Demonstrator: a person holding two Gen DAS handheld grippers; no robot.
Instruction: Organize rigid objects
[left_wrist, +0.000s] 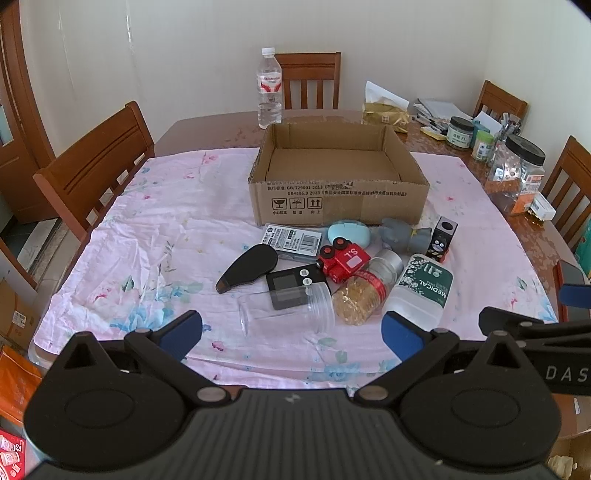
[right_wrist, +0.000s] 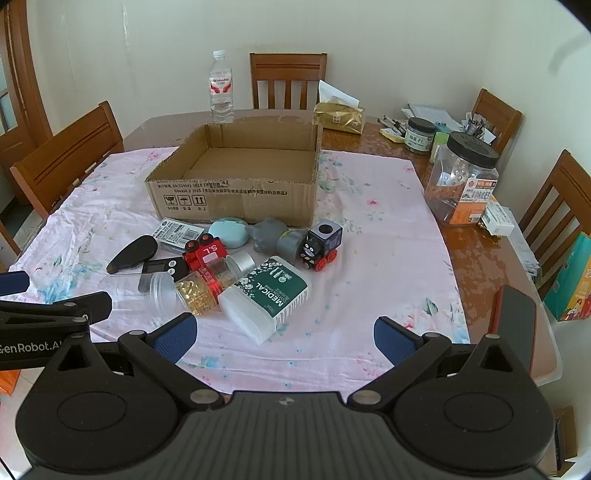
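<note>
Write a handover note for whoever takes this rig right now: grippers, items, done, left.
Left gripper: open, empty, hovering near the clear empty plastic jar.
Right gripper: open, empty, near the white MEDICAL cotton-swab tub.
Brown cardboard box: nothing visible inside.
Piled on the pink floral cloth before it: red toy car, gold-bead jar, grey figurine.
Done: nothing. Left: everything goes into the box.

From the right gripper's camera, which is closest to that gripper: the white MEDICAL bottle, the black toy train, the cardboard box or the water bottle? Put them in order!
Counting outward from the right gripper:
1. MEDICAL bottle, lying just ahead, slightly left.
2. Black toy train, beyond it, mid-cloth.
3. Cardboard box, behind the pile of things.
4. Water bottle, standing at the far table edge, left.
</note>
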